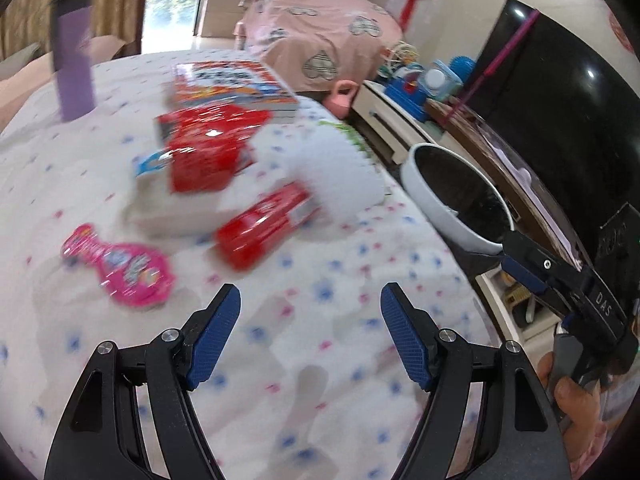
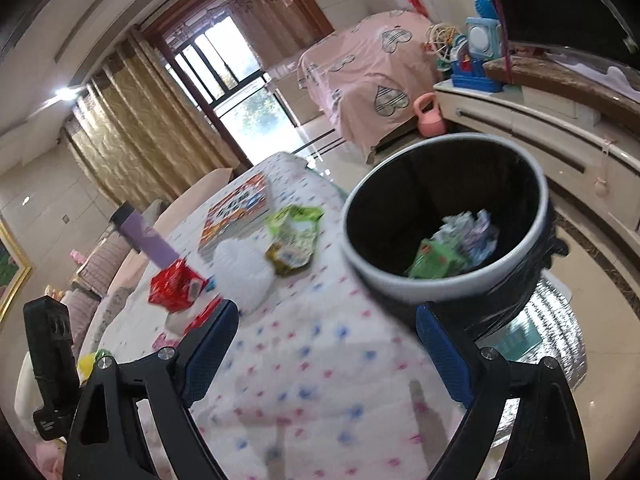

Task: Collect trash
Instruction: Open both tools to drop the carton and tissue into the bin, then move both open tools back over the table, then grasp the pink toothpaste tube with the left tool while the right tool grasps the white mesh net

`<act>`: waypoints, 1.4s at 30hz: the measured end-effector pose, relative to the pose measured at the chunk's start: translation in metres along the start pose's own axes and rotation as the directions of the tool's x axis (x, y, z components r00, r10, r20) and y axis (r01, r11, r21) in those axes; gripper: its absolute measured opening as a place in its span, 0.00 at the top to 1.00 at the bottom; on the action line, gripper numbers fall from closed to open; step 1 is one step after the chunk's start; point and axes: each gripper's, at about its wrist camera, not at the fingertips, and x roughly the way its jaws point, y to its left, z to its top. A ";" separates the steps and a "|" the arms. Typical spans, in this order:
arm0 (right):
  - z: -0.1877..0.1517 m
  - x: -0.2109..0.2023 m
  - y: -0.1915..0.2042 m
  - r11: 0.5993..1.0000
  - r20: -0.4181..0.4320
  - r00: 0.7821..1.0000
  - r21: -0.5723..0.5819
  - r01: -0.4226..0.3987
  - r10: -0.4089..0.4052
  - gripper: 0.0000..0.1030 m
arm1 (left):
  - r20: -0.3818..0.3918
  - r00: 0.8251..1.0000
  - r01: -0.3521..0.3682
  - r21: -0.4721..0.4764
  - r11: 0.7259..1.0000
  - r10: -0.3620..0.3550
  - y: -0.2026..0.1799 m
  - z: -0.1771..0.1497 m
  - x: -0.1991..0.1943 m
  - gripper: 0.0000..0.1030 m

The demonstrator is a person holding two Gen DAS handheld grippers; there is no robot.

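Observation:
On a table with a dotted white cloth (image 1: 280, 340) lie a red wrapper (image 1: 262, 226), a crumpled red bag (image 1: 204, 152), a pink fan-shaped wrapper (image 1: 120, 268), white crumpled plastic (image 1: 332, 164) and a green wrapper (image 2: 294, 236). My left gripper (image 1: 310, 312) is open and empty above the cloth, short of the red wrapper. My right gripper (image 2: 326, 334) is open and empty, close to the white-rimmed bin (image 2: 444, 216) with a black liner, which holds crumpled wrappers (image 2: 460, 244). The right gripper also shows in the left wrist view (image 1: 520, 256) beside the bin (image 1: 440, 200).
A purple bottle (image 1: 72, 60) stands at the table's far left. A colourful book (image 1: 232, 84) lies at the far side. A white box (image 1: 180, 212) sits under the red bag. A low cabinet (image 2: 540, 132) with toys and a pink kettlebell (image 2: 430, 116) are right of the table.

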 end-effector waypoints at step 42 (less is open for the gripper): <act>0.007 0.099 0.077 0.988 -0.122 0.989 -0.119 -0.096 0.082 0.14 | -0.051 0.987 -0.158 -0.164 0.974 0.151 0.104 0.020 0.024 0.39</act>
